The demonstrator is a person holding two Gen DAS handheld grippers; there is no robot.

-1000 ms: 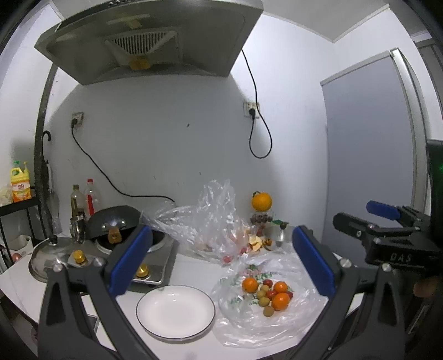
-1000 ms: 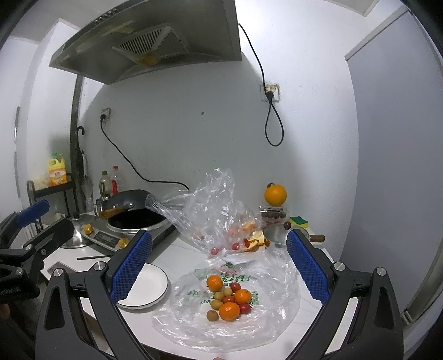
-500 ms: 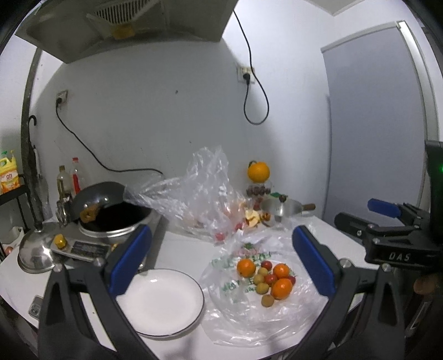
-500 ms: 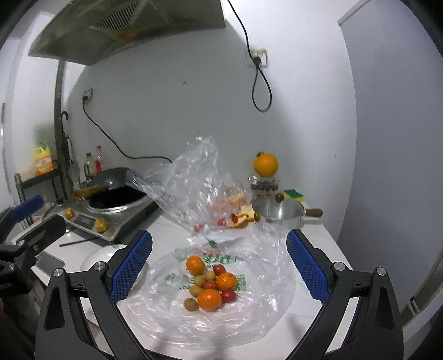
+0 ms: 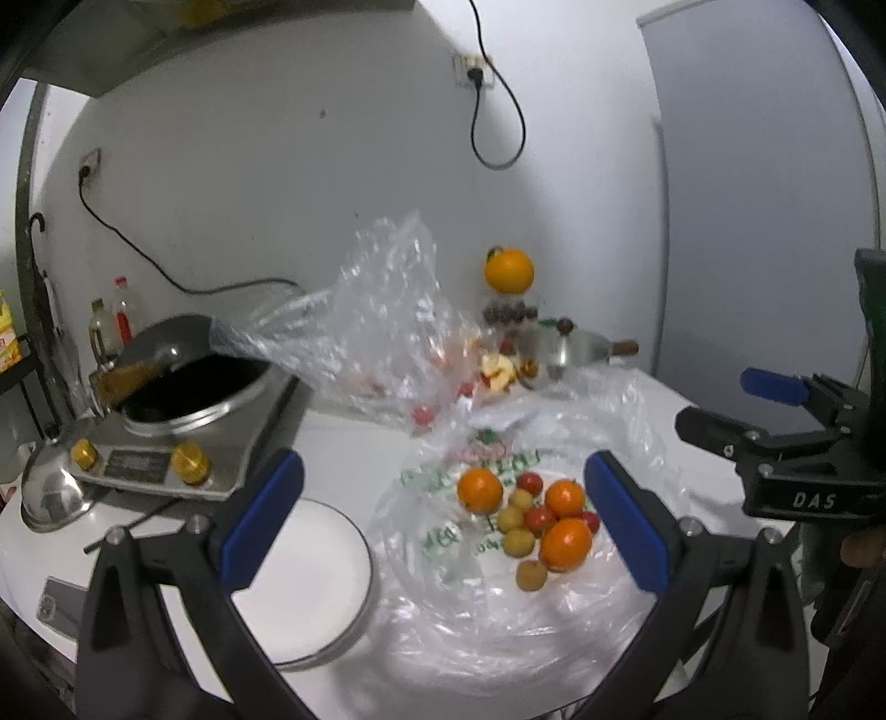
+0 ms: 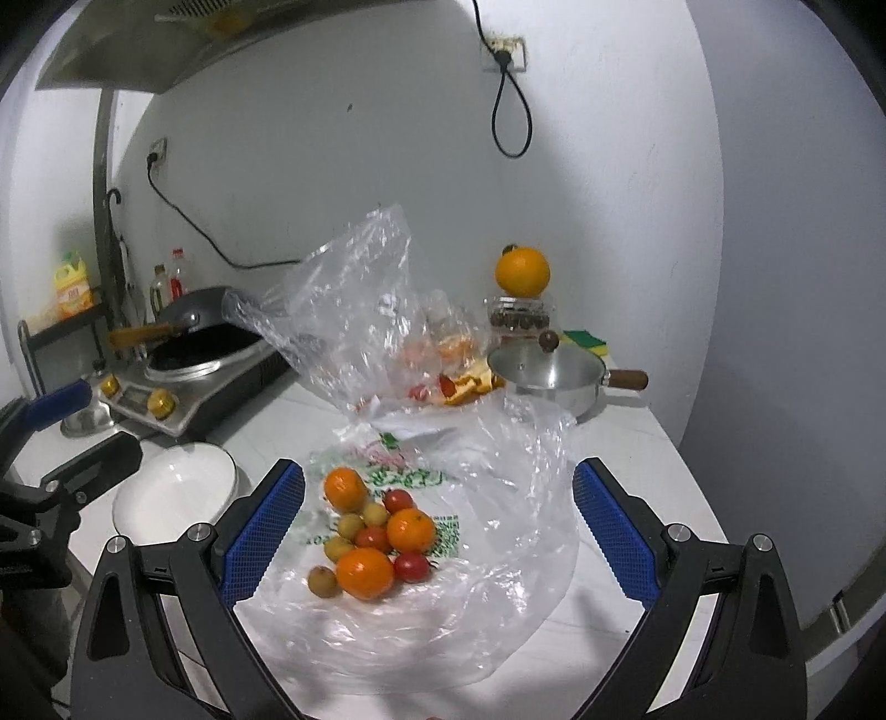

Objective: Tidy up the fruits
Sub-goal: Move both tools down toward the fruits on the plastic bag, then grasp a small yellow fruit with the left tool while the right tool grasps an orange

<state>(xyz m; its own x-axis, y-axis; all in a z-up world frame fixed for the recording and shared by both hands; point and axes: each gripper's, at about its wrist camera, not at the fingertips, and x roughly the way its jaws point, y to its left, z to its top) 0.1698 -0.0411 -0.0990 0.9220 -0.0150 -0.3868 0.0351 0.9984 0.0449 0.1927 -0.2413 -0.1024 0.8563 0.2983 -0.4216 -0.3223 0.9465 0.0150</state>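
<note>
White wall (image 6: 581,194) runs behind everything, w/ a wall socket (image 6: 503,49) high up and a black cord looping down from it. Range hood (image 6: 127,50) fills the top left of the room; grey door panel (image 5: 758,183) stands at the right. White counter (image 6: 626,459) carries the rest. At its left end sits an induction cooker (image 5: 183,443) w/ a dark wok (image 5: 188,382) on it, two brass knobs in front. Clear crumpled plastic bag (image 6: 343,304) stands up near the back edge, mid-counter, some red and orange bits inside. A second plastic sheet (image 6: 421,581) lies flattened toward the front edge, green print on it. White plate (image 5: 310,570) sits at the front edge, just beside that sheet on its left. Steel saucepan (image 6: 545,376) w/ wooden handle is toward the back right; behind it a clear jar w/ a big orange (image 6: 522,272) on top. Fruit pile (image 6: 376,537) rests on the flat sheet: three tangerines, a few red cherry tomatoes, several small yellow-brown fruits, all touching.

Left gripper (image 5: 443,520) hangs over the front edge, blue pads spread wide, holding nothing; plate and fruit pile show betw. them. Right gripper (image 6: 437,531) likewise spread wide and empty, above the pile.
</note>
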